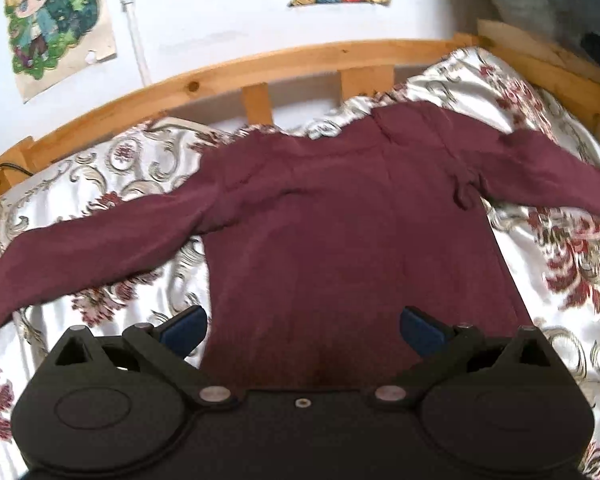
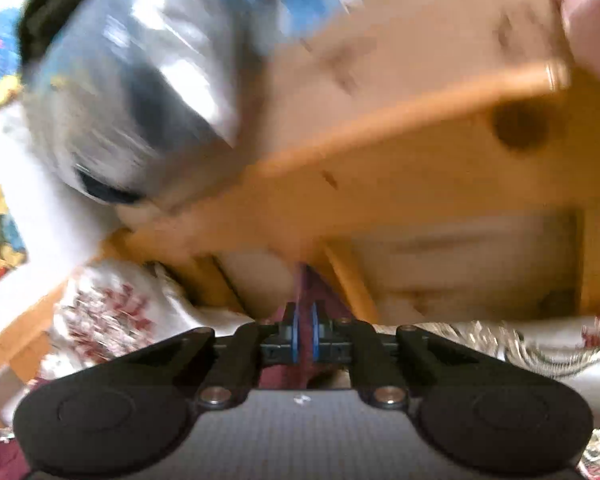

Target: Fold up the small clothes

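A maroon long-sleeved top (image 1: 340, 216) lies flat on the floral bedspread (image 1: 100, 176), sleeves spread out to both sides. My left gripper (image 1: 302, 330) is open, its blue-padded fingers wide apart above the hem end of the top, holding nothing. In the blurred right wrist view my right gripper (image 2: 305, 336) is shut on a fold of the maroon fabric (image 2: 306, 292), which rises between the blue pads. Where on the top this fold lies is hidden.
A wooden bed rail (image 1: 260, 64) runs along the far side against a white wall with cartoon posters (image 1: 56, 20). In the right wrist view a wooden frame (image 2: 380, 140) and a grey plush toy (image 2: 132, 92) are close ahead.
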`<control>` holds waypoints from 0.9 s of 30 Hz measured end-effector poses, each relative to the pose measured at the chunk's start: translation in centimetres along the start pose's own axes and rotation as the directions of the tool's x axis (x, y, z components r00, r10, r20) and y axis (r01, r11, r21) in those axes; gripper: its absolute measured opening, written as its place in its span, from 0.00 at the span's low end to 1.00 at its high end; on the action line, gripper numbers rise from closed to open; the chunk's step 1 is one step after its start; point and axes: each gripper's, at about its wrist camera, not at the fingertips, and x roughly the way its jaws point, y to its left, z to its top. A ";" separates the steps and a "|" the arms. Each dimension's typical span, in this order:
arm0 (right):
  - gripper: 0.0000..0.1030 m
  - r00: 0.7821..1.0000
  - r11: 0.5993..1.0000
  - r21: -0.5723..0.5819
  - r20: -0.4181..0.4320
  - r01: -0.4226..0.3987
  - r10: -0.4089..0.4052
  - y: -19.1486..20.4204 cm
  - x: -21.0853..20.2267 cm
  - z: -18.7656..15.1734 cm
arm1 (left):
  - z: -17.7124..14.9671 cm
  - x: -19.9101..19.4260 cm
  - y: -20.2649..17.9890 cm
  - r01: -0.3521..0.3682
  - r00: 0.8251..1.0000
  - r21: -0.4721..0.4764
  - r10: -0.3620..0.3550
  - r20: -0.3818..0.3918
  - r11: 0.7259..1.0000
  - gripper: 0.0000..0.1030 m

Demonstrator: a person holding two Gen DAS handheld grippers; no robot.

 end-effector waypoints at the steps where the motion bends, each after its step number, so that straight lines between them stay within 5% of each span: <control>1: 0.08 0.999 0.999 -0.032 0.023 -0.034 0.034 1.0 -0.9 0.4 | 0.4 -0.2 0.6 0.000 1.000 -0.013 0.001 0.006 1.000 0.99; 4: 0.08 0.982 0.974 -0.145 0.054 -0.171 0.181 5.0 -3.6 1.1 | 1.5 -0.7 2.4 -0.012 1.000 -0.058 0.013 0.027 0.998 0.99; 7: 0.08 0.931 0.904 -0.256 0.043 -0.341 0.363 10.0 -6.1 0.9 | 2.4 -1.2 4.3 -0.031 0.998 -0.110 0.036 0.050 0.993 0.99; 10: 0.08 0.841 0.778 -0.361 -0.034 -0.514 0.539 15.7 -8.1 -0.6 | 2.9 -1.8 6.3 -0.055 0.994 -0.153 0.068 0.081 0.987 0.99; 14: 0.08 0.687 0.554 -0.459 -0.195 -0.695 0.700 22.7 -11.3 -5.3 | 2.9 -2.5 9.3 -0.089 0.987 -0.215 0.114 0.110 0.973 0.99; 17: 0.08 0.588 0.409 -0.472 -0.336 -0.781 0.735 26.6 -13.3 -9.8 | 2.3 -2.5 11.4 -0.113 0.985 -0.256 0.143 0.100 0.960 0.99; 19: 0.08 0.550 0.332 -0.493 -0.405 -0.804 0.730 28.3 -14.3 -12.7 | 1.7 -2.4 12.7 -0.129 0.984 -0.272 0.157 0.084 0.954 0.99; 23: 0.08 0.498 0.238 -0.485 -0.523 -0.841 0.692 29.6 -15.3 -17.4 | 0.1 -2.1 14.5 -0.155 0.983 -0.279 0.177 0.056 0.948 0.99; 26: 0.08 0.490 0.189 -0.500 -0.584 -0.845 0.647 29.4 -15.6 -19.8 | -0.8 -1.8 15.1 -0.171 0.982 -0.271 0.188 0.036 0.947 0.99; 27: 0.18 0.482 0.173 -0.497 -0.605 -0.851 0.634 29.4 -15.8 -20.4 | -1.0 -1.6 15.2 -0.171 0.982 -0.268 0.186 0.034 0.948 0.99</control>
